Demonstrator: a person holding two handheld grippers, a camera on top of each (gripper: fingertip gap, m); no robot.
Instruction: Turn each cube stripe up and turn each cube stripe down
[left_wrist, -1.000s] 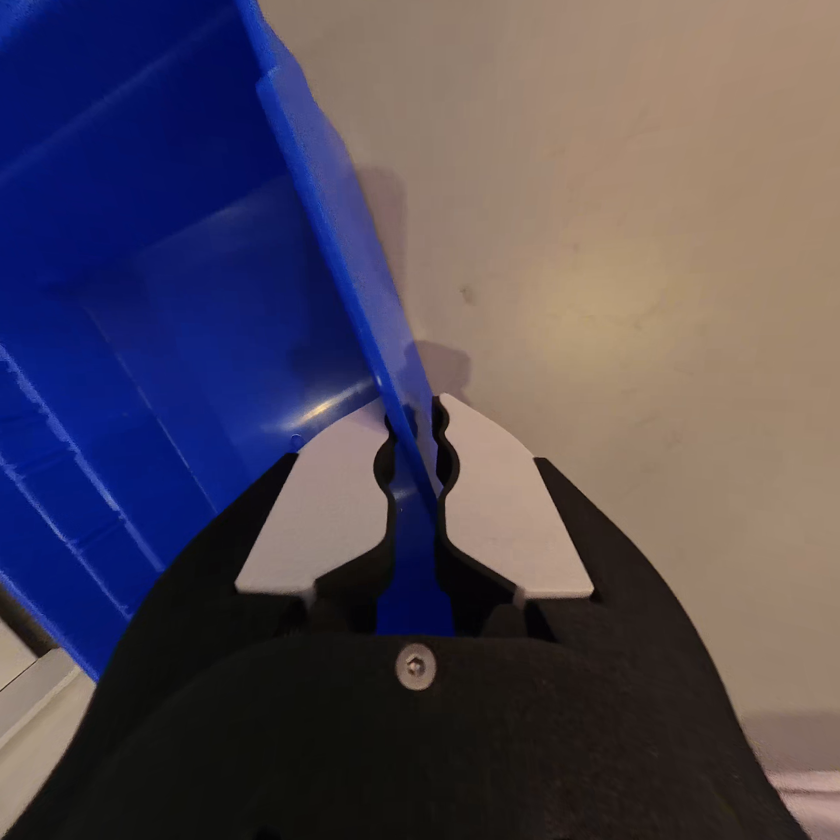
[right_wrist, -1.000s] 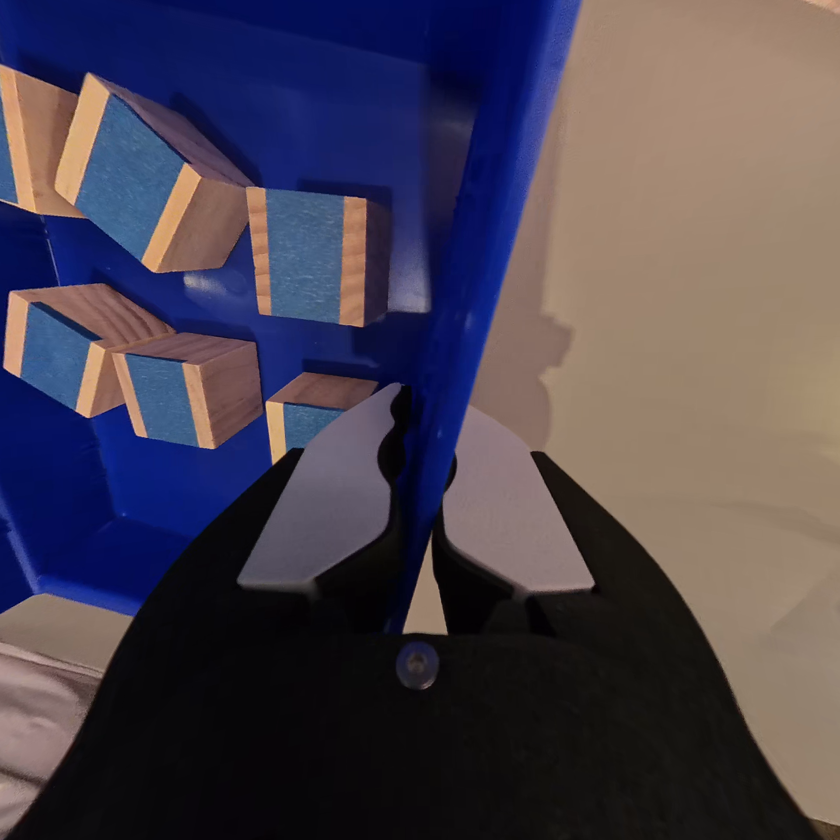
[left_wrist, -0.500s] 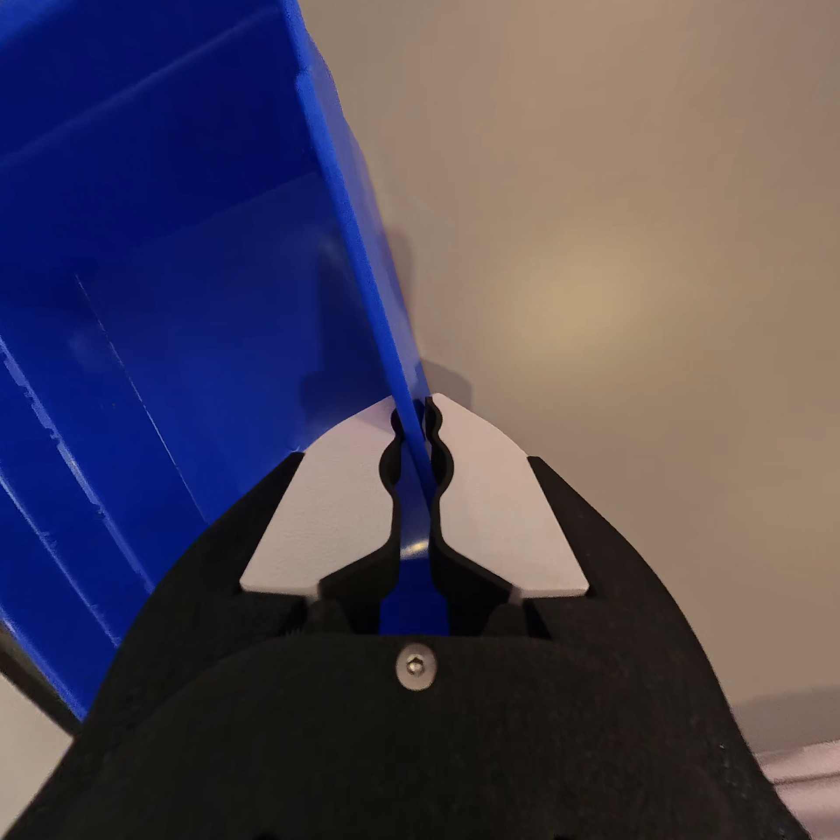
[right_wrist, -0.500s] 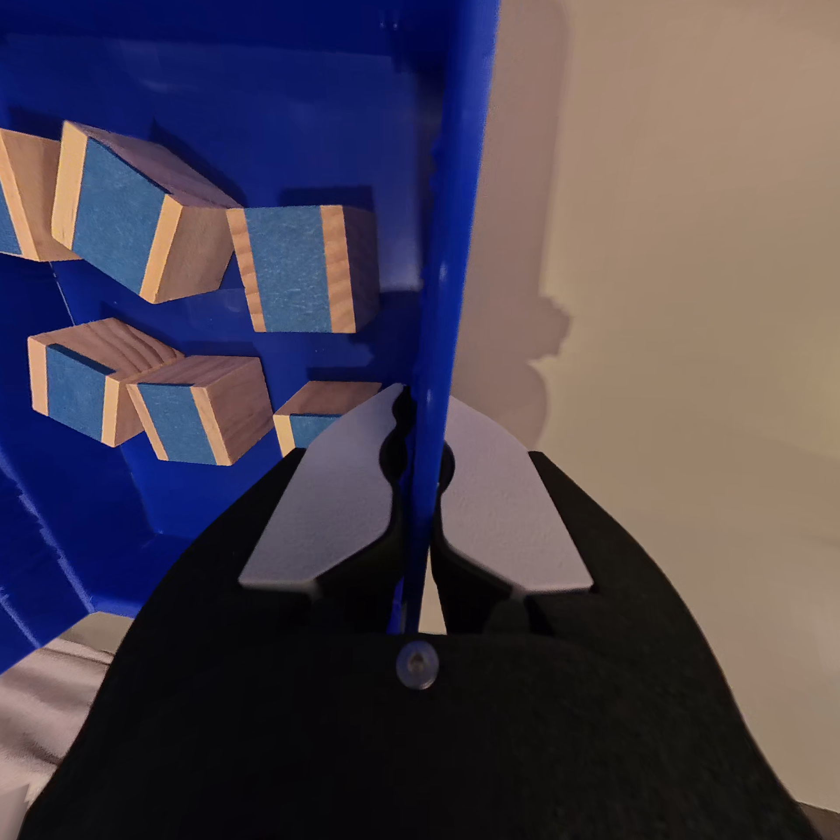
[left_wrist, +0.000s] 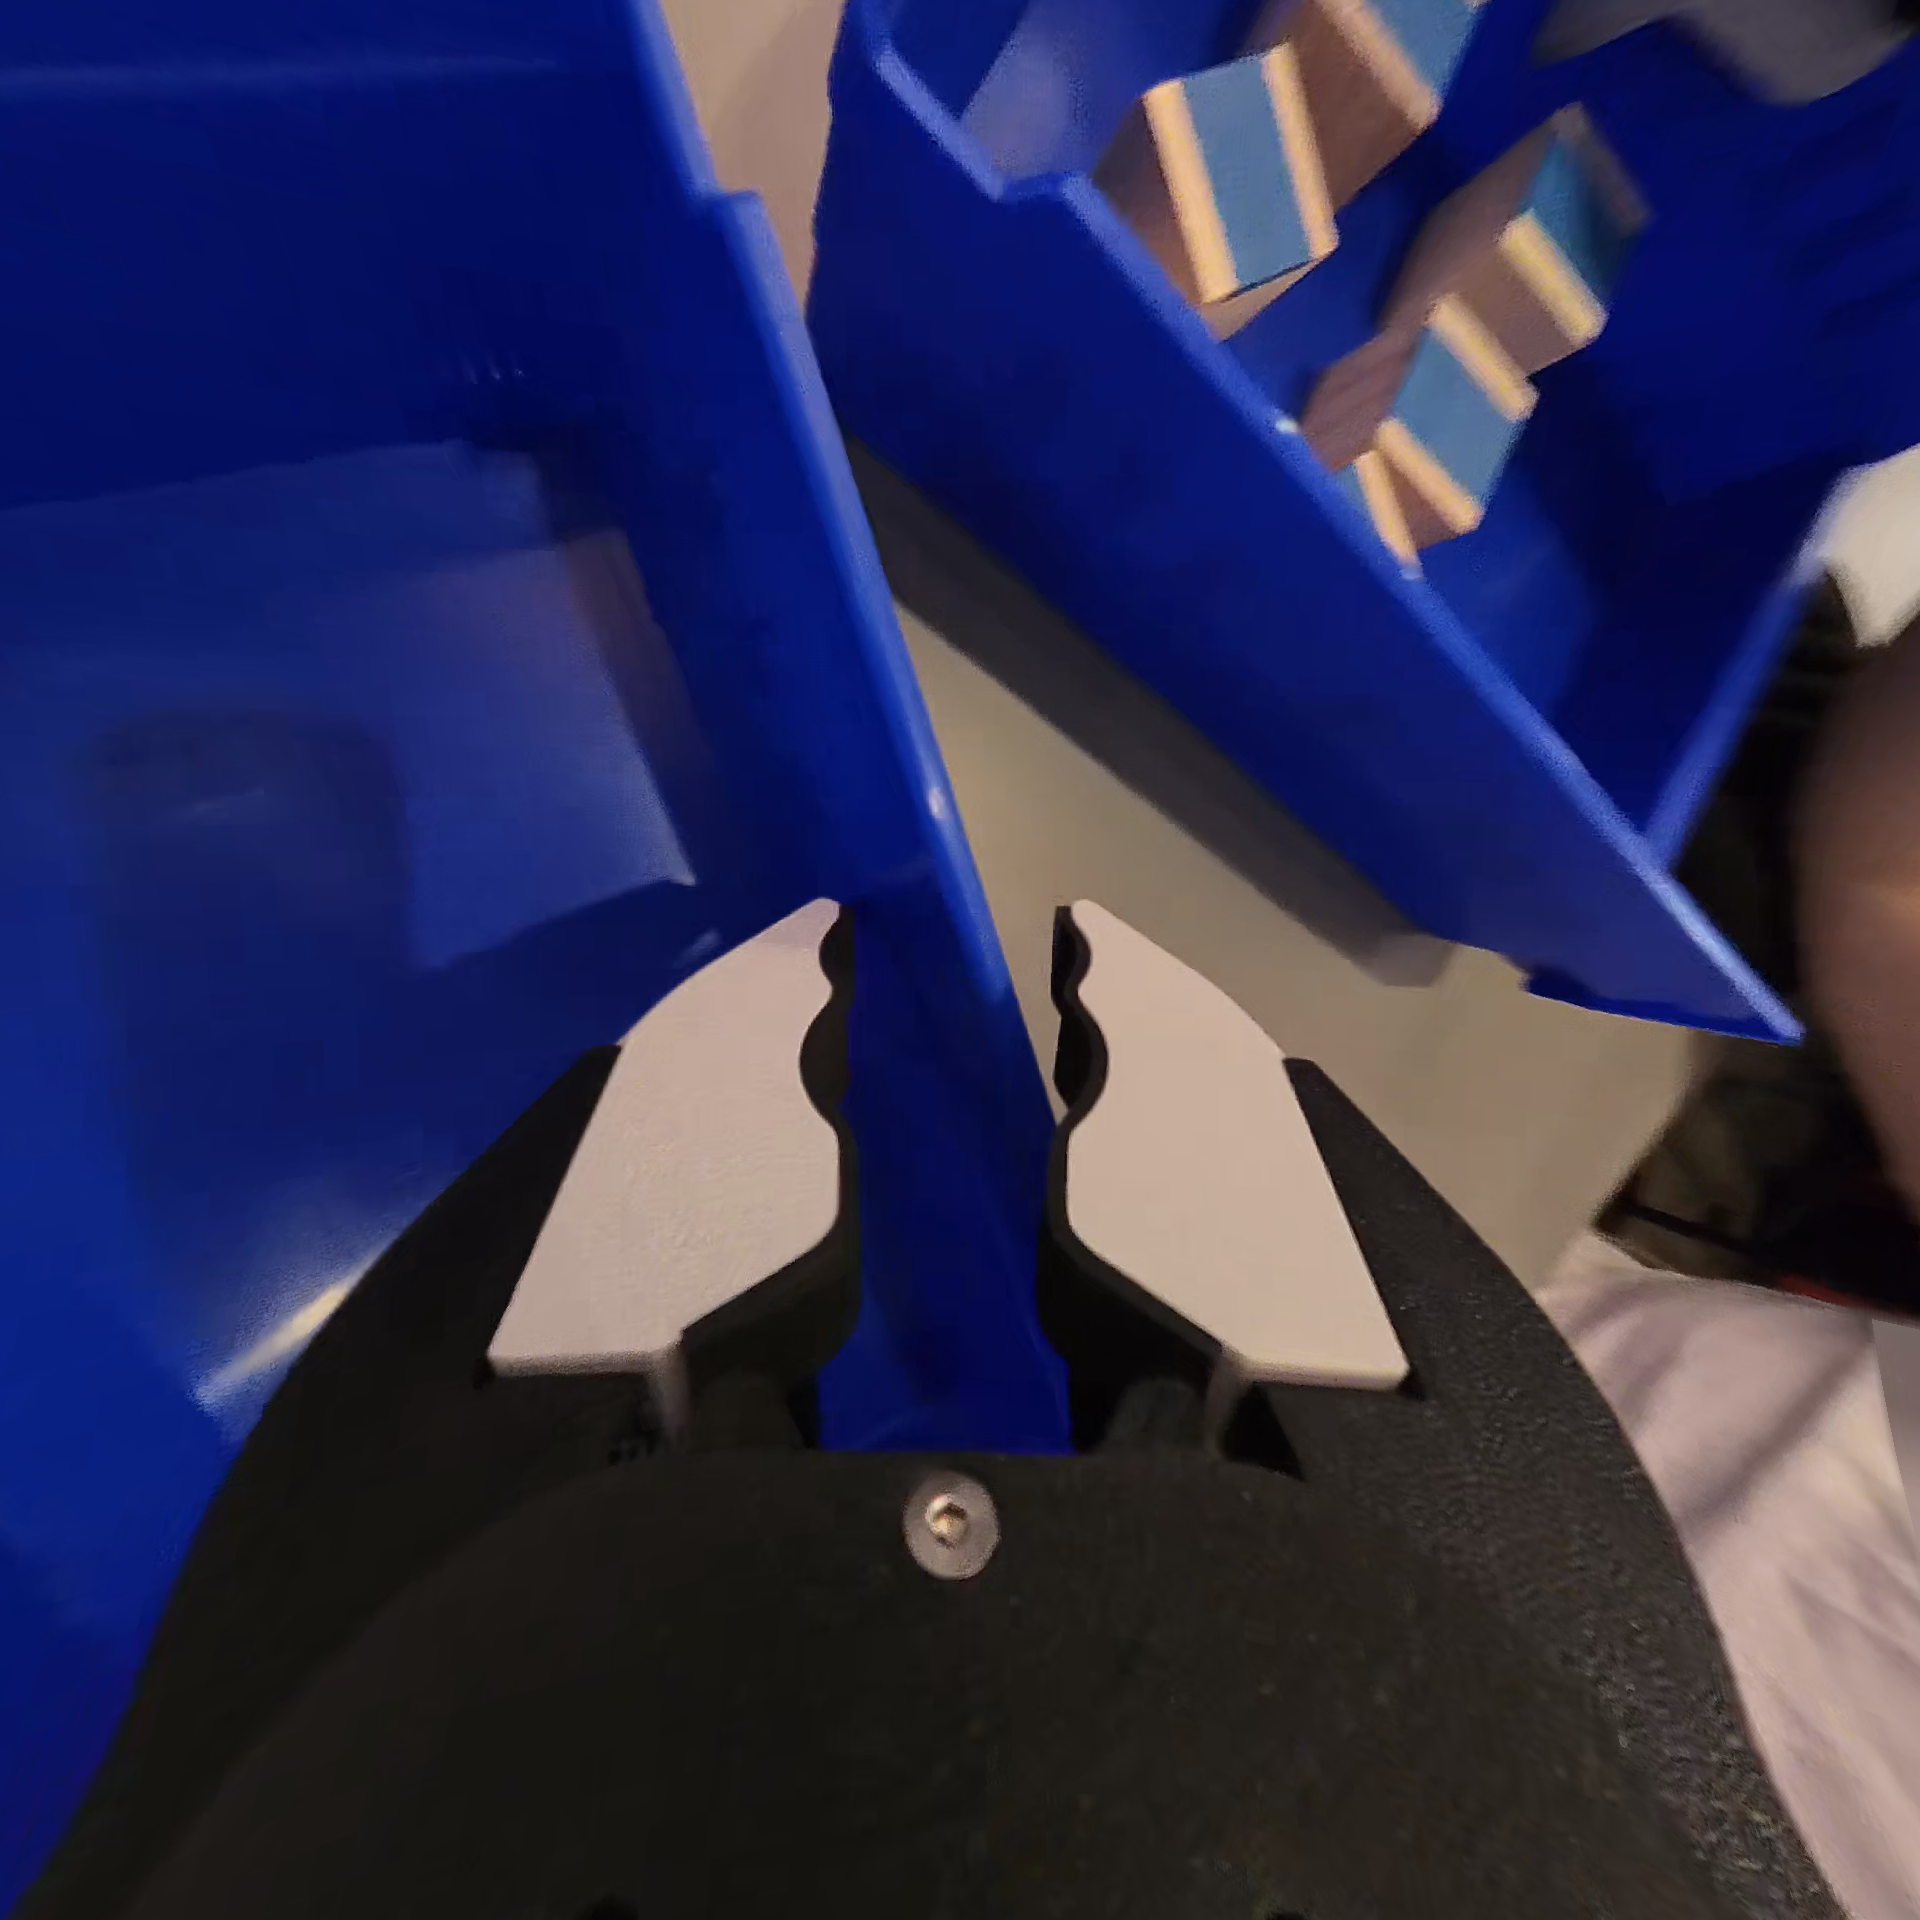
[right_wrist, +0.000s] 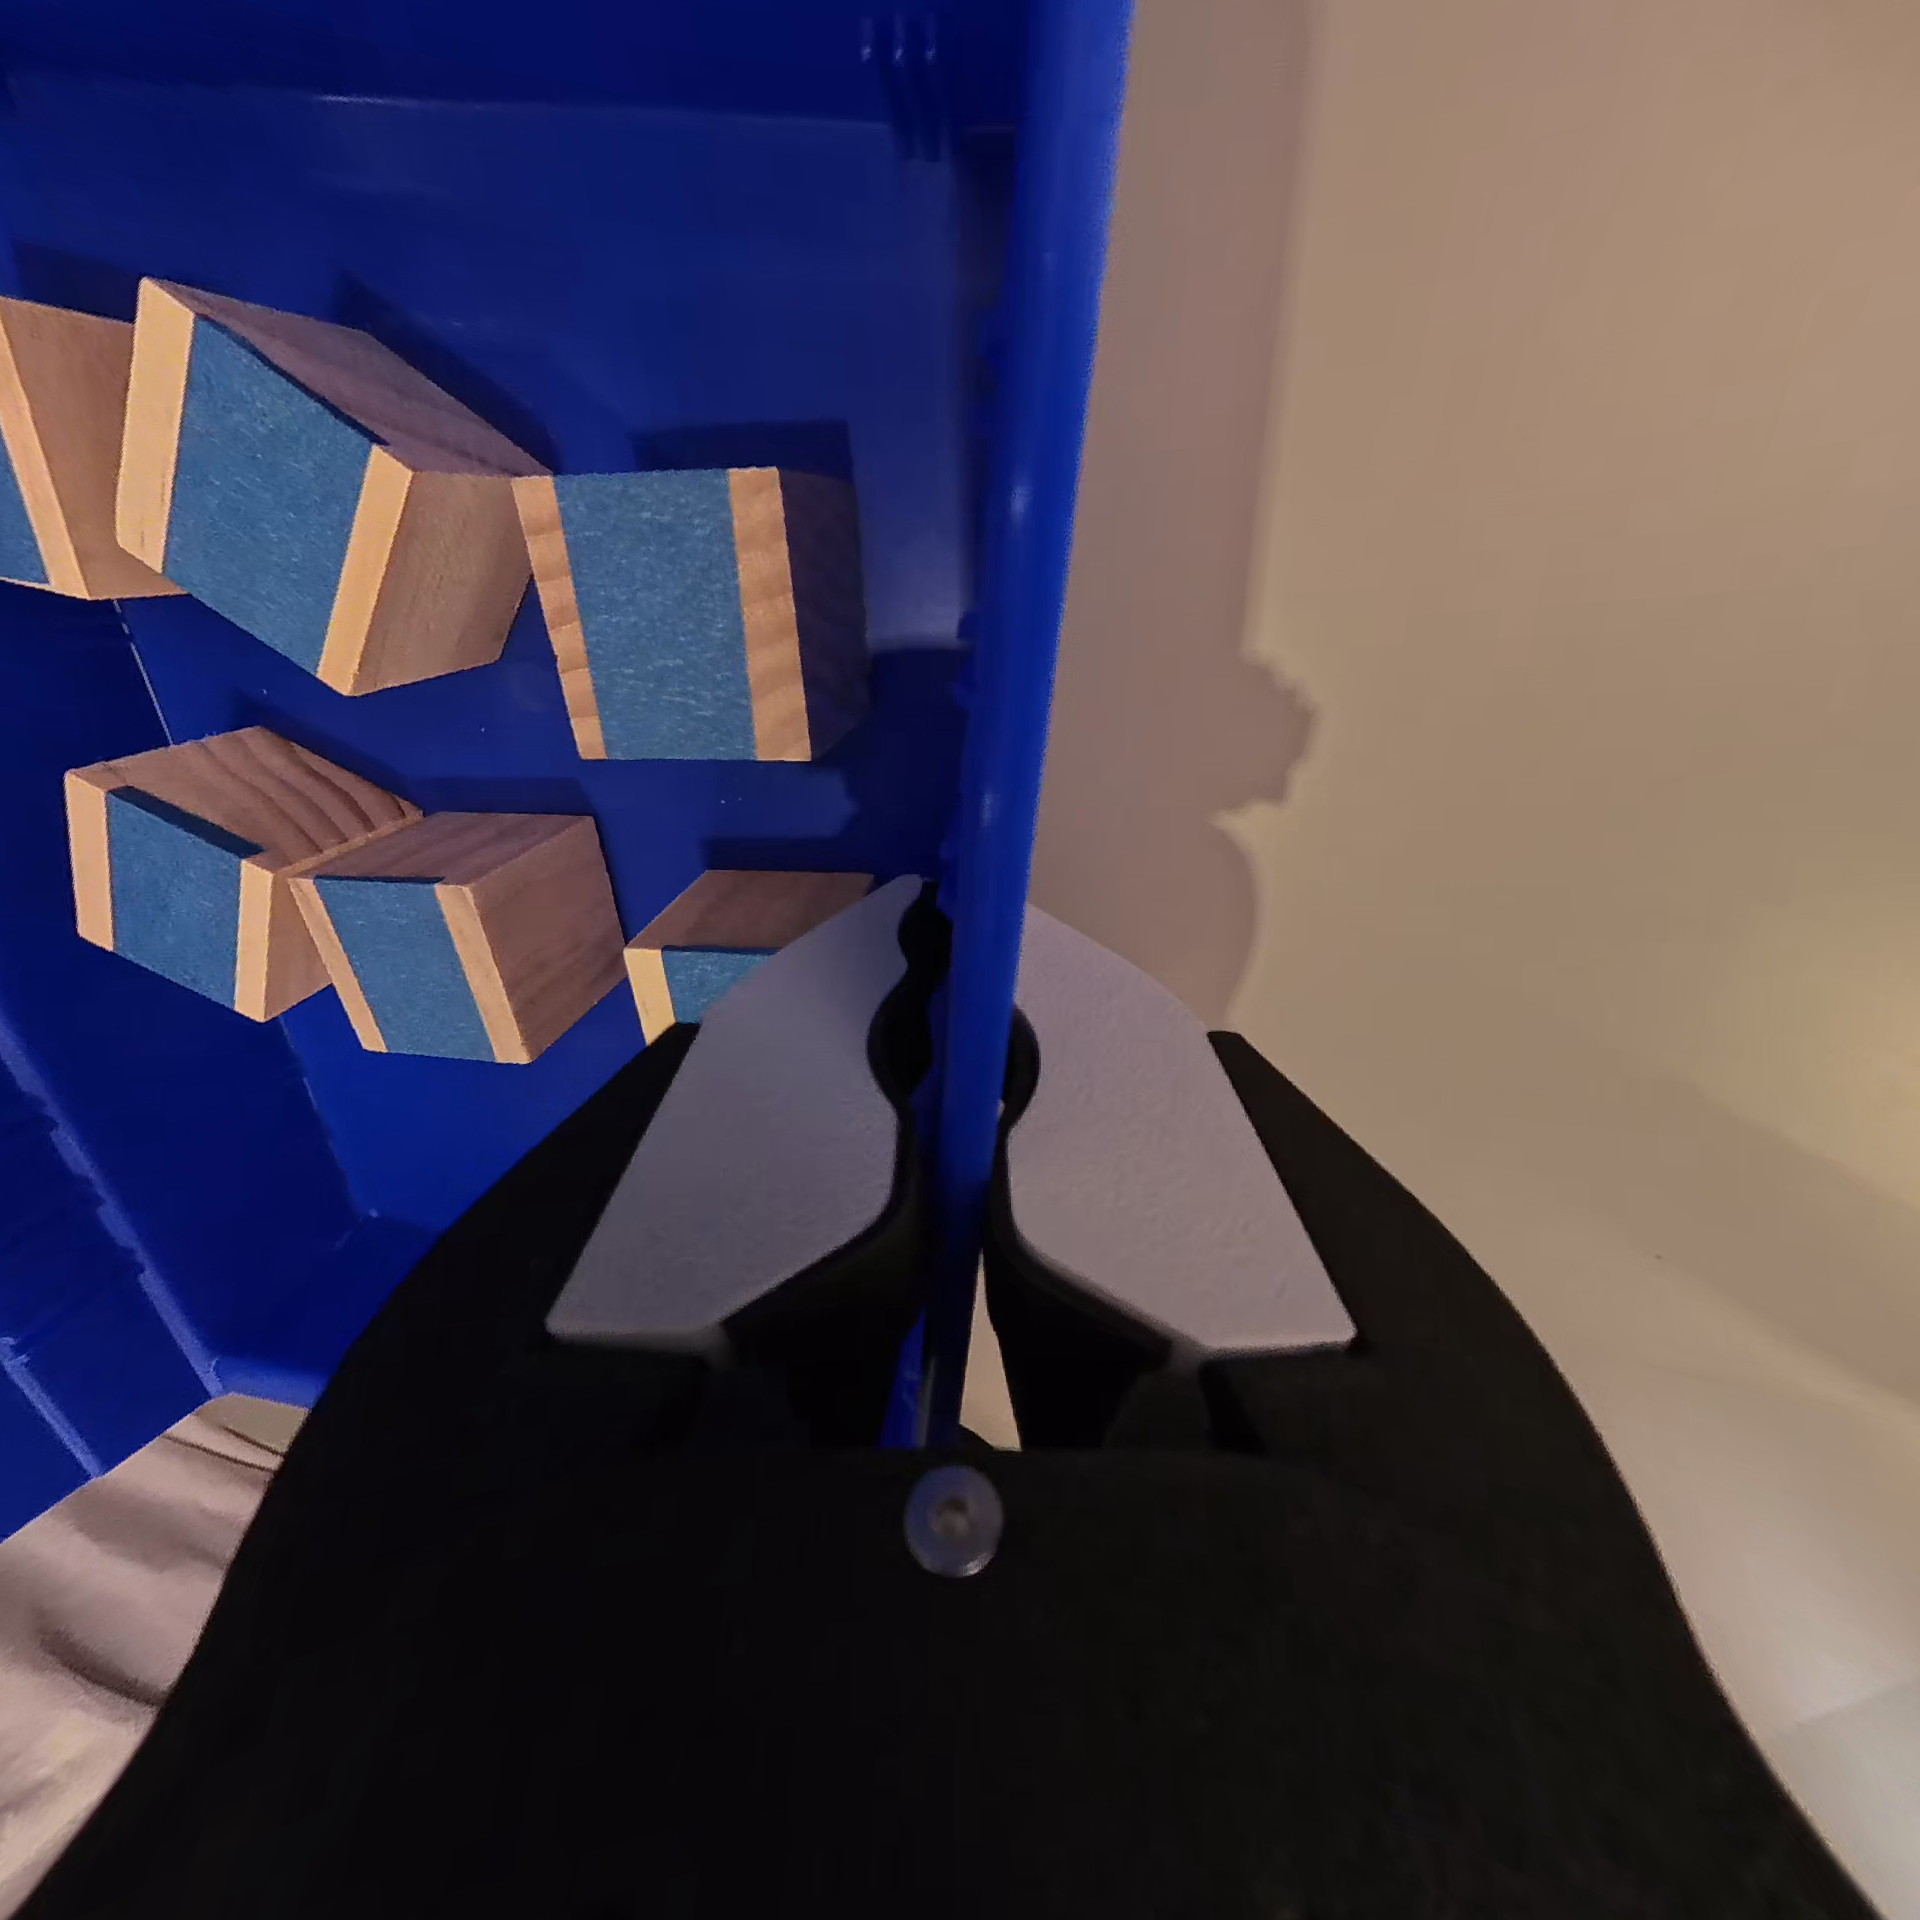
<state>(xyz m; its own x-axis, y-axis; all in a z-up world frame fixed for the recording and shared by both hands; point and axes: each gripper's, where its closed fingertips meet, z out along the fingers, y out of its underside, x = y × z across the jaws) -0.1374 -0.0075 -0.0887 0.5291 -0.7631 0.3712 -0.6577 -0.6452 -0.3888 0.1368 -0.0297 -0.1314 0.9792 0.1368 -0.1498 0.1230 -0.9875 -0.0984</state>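
In the left wrist view my left gripper (left_wrist: 951, 935) is open a little, with the side wall of an empty blue bin (left_wrist: 364, 520) between its jaws; a gap shows at the right finger. A second blue bin (left_wrist: 1195, 582) is tilted at the upper right and holds several wooden cubes (left_wrist: 1236, 197) with blue stripes. In the right wrist view my right gripper (right_wrist: 966, 914) is shut on that bin's side wall (right_wrist: 1039, 520). Several striped cubes (right_wrist: 665, 613) lie inside with their stripe faces toward the camera. One cube (right_wrist: 707, 956) is partly hidden behind my left finger.
A beige table top (right_wrist: 1507, 623) lies to the right of the held bin. White cloth (left_wrist: 1766, 1558) shows at the lower right of the left wrist view and at the lower left of the right wrist view (right_wrist: 104, 1558). A dark blurred shape (left_wrist: 1849, 935) is at the right edge.
My left gripper's jaws have opened off the empty bin's wall, and the bin with the cubes has come into its view. My right gripper keeps its hold on the cube bin.
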